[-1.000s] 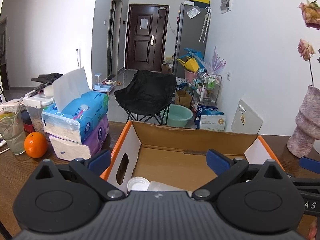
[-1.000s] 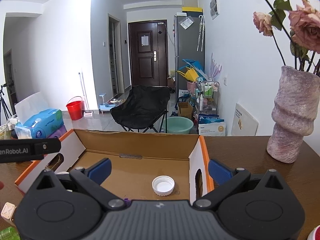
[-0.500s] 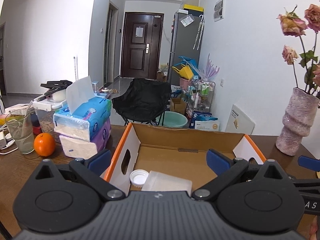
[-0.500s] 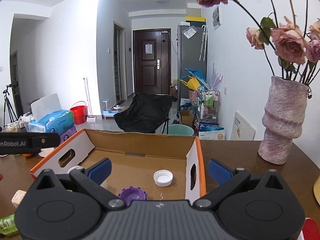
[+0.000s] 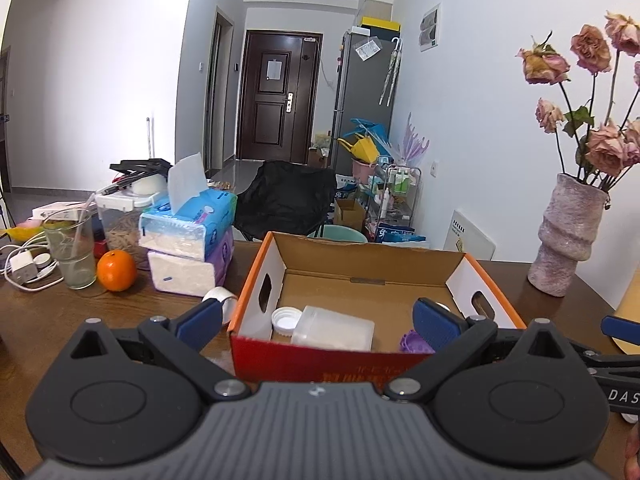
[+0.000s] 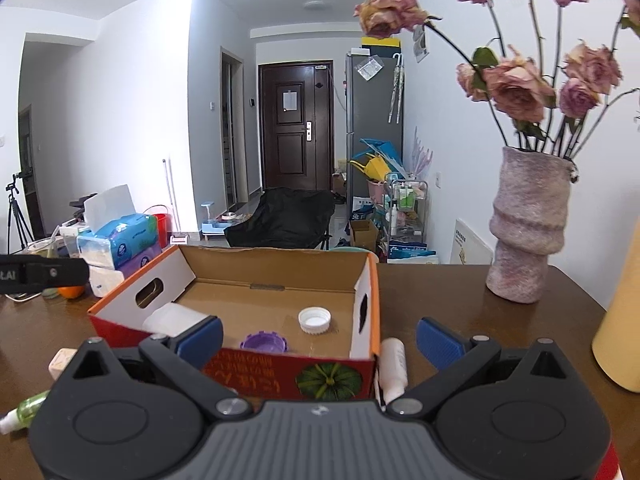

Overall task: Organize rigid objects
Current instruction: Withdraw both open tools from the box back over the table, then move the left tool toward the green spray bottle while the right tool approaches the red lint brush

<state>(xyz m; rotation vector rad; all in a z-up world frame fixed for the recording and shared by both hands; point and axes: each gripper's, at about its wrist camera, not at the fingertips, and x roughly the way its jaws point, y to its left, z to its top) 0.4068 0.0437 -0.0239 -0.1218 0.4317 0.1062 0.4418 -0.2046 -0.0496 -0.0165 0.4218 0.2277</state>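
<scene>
An open cardboard box (image 5: 400, 258) with orange rims and a red front stands on the brown table; it also shows in the right wrist view (image 6: 276, 266). Inside lie a white cap (image 5: 286, 318), a clear plastic container (image 5: 332, 328) and a purple lid (image 5: 414, 342); the right wrist view shows a white cap (image 6: 315, 319) and the purple lid (image 6: 264, 342). My left gripper (image 5: 316, 318) is open and empty, near the box front. My right gripper (image 6: 318, 336) is open and empty. A small white bottle (image 6: 392, 368) lies beside the box's right corner.
Stacked tissue packs (image 5: 188, 236), an orange (image 5: 116, 270), a glass (image 5: 72, 248) and a tape roll (image 5: 220, 298) sit left of the box. A vase of dried roses (image 6: 528, 224) stands right. A green spray bottle (image 6: 24, 410) and a small beige block (image 6: 60, 362) lie front left.
Both grippers have pulled back and risen from over the box; its red front wall and more of the table now show. Both stay open and empty.
</scene>
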